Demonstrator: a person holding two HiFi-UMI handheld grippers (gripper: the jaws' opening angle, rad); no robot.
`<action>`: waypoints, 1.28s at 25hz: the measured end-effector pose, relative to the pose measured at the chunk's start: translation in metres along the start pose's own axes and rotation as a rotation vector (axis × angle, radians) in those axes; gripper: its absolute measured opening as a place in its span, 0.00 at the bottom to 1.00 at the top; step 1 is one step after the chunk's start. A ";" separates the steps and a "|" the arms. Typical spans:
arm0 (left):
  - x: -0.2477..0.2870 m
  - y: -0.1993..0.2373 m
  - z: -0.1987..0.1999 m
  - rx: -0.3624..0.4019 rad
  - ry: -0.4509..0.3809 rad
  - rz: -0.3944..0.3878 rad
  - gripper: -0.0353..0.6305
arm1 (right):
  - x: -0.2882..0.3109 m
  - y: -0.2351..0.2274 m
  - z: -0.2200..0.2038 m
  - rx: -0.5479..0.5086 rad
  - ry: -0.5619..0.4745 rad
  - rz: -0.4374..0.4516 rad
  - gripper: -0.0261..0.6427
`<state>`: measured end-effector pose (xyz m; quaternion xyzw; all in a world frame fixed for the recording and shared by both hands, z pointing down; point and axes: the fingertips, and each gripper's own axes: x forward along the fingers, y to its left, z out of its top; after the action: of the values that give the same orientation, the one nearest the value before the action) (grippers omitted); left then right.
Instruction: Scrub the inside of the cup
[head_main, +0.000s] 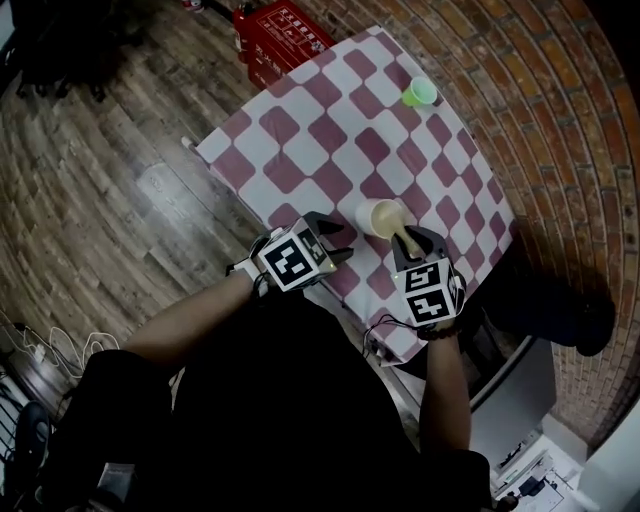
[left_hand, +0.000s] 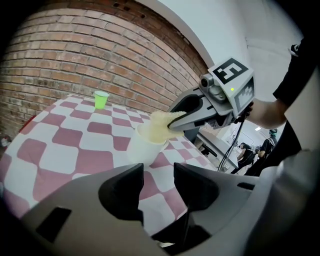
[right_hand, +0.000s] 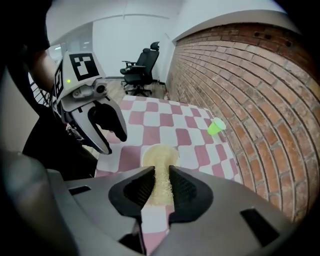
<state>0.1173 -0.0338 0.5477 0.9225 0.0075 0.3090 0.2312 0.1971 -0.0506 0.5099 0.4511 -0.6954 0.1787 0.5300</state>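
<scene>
Surface: pink-white check tablecloth (head_main: 330, 120); brick wall (left_hand: 100, 55) on far side, wood floor (head_main: 100, 180) on the other.
Cup: cream cup (left_hand: 139, 146) stands mouth-up on the cloth near my edge, just ahead of both grippers in head view.
R jaws: right gripper (right_hand: 161, 176) is clamped on a pale yellow scrub sponge (left_hand: 161, 121). Sponge runs fwd out of the jaws and its far end sits down in the cup mouth.
L jaws: left gripper (left_hand: 158, 174) has jaws apart w/ nothing btwn them. Cup is ahead of them, near but not touching, so the cup isn't braced.
Other: small green cup (head_main: 420, 93) at far side of cloth, well apart, not involved.
Progress (est.): sponge is in the cup, so the scrub step is under way. Can't tell how much of the inner wall is covered; no suds or marks visible.
Left to do (est.): work sponge round wall + bottom, then lift out.
Risk (est.): cup looks light and is unheld. A sideways push from the sponge could slide or tip it; L jaws prob. should steady the wall first.
</scene>
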 end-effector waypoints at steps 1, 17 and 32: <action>-0.001 0.002 0.006 0.006 -0.009 0.004 0.33 | 0.002 0.001 0.004 -0.003 -0.010 0.000 0.18; -0.043 0.054 0.058 0.026 -0.141 0.148 0.33 | -0.001 -0.016 -0.003 0.172 -0.108 -0.040 0.18; -0.036 0.028 0.066 0.040 -0.154 0.101 0.33 | 0.008 -0.031 -0.002 0.122 -0.062 -0.053 0.18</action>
<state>0.1227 -0.0923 0.4932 0.9472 -0.0506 0.2482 0.1965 0.2236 -0.0688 0.5105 0.5063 -0.6871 0.1927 0.4842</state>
